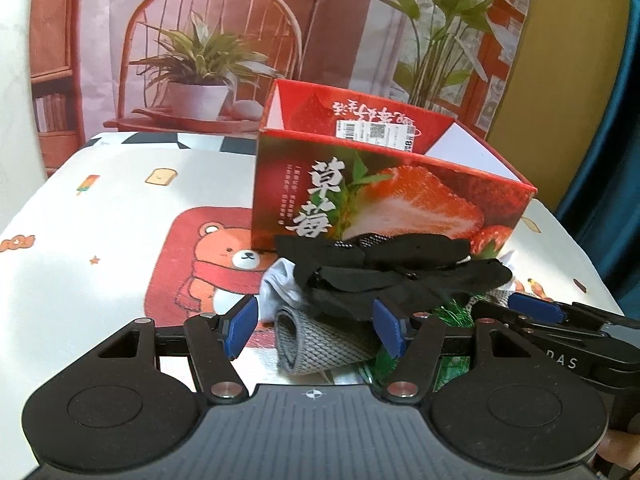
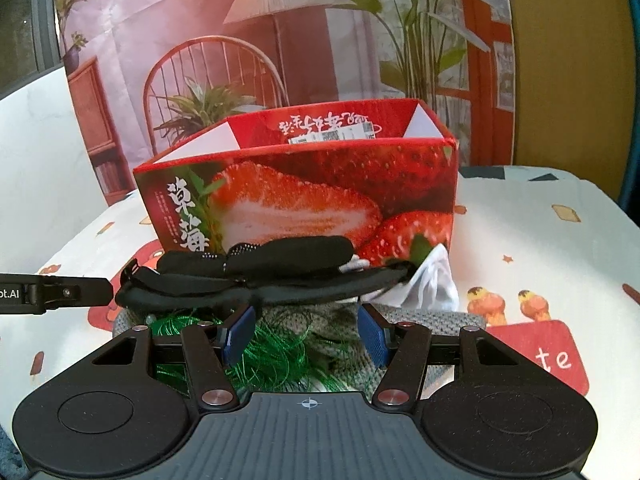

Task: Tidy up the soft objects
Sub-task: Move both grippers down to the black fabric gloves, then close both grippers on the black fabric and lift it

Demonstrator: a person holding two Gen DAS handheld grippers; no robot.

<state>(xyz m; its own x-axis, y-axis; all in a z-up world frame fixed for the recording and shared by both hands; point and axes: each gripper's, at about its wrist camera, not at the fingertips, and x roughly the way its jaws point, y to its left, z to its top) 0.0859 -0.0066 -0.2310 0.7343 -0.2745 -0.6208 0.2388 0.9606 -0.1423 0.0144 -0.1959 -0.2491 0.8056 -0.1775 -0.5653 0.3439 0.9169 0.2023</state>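
A pile of soft things lies on the table in front of an open red strawberry box. Black cloths lie on top, over a grey knitted piece, green netting and white cloths. My left gripper stands open at the pile's near left side, the grey knit lying between its blue pads without being pressed. My right gripper is open over the green netting, just under the black cloths' edge.
The table wears a white cartoon bear tablecloth. A printed backdrop with a chair and plants hangs behind the box. A white wall is at the left and a blue curtain at the far right.
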